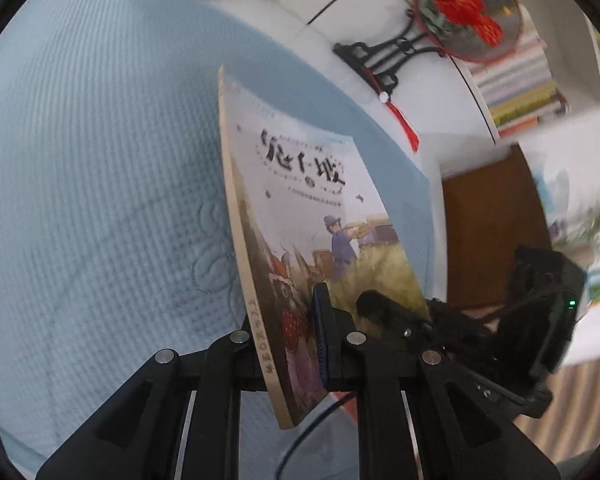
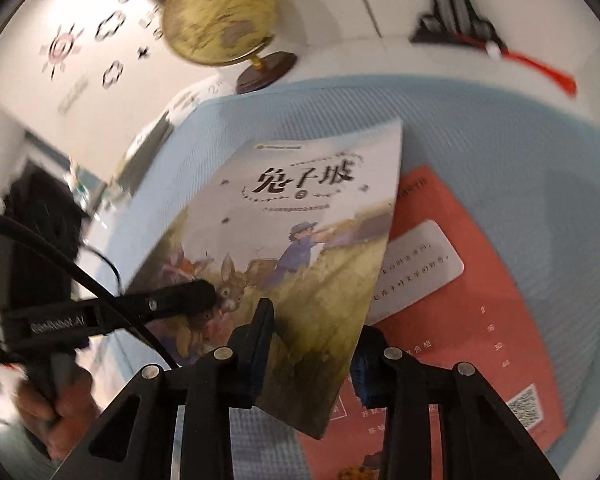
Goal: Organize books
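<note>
Broadly, the blue quilted cloth [image 1: 100,160] fills most of both views, with a white shelf of stacked books [image 1: 520,92] standing past its far edge. On the cloth a red book [image 2: 480,320] lies flat, just under the picture book [image 2: 300,240] that I have raised off it. That makes two loose books, plus the row on the shelf, which is too blurred to count.

The picture book stands tilted, its long axis running up and away from me. Its near end sits right at my tongs, so neither hand has any reaching to do. My left gripper [image 1: 288,320] is clamped tight on its lower spine side and carries it. My right gripper [image 2: 312,344] has the book's lower corner between its jaws, which stand only a little apart. I cannot tell whether the pads press on it. I judge the shelf lies beyond the book's far end, so the next move goes forward along that axis.

Smaller things: one globe [image 2: 220,20], one round embroidered fan [image 1: 468,12] on its stand, two tongs
</note>
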A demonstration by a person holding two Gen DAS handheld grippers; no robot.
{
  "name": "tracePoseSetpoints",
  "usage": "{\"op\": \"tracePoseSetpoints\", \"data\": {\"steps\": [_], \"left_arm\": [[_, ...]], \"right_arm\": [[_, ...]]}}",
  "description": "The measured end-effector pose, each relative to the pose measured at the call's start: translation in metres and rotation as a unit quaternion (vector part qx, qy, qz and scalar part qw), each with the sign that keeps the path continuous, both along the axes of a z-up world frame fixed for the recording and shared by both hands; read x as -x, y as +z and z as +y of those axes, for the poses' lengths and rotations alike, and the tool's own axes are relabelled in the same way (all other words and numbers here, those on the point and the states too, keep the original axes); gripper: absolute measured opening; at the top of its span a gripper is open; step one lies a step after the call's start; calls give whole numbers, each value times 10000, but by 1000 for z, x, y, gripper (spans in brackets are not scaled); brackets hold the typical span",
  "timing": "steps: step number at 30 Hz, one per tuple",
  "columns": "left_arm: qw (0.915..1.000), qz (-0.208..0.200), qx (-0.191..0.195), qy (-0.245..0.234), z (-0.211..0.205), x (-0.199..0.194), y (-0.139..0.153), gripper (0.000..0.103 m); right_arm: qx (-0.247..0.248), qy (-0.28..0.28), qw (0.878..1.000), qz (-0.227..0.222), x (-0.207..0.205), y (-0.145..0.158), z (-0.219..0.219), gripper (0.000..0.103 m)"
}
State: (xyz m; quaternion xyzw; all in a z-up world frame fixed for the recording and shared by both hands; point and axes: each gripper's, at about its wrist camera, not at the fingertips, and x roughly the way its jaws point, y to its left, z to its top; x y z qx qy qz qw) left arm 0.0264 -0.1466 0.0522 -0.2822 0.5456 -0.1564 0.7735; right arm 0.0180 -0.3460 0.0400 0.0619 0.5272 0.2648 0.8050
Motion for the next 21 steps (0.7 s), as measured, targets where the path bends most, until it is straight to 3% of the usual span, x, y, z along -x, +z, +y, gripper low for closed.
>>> {"op": "tracePoseSetpoints", "data": {"steps": [4, 10, 16, 21], "left_arm": [[9992, -255, -172, -236, 8, -4, 17, 11], [9979, -509, -19, -406, 48, -11, 29, 11], [9953, -719, 81, -640, 125, -25, 37, 12], [9950, -896, -30, -446, 207, -39, 49, 12]], "right_arm": [[79, 67, 9997, -234, 10, 14, 17, 34], [403, 139, 9968, -670, 19, 36, 62, 34], [508, -105, 9956, -784, 10, 53, 129, 34], [400, -97, 9951, -894, -7, 60, 212, 34]]}}
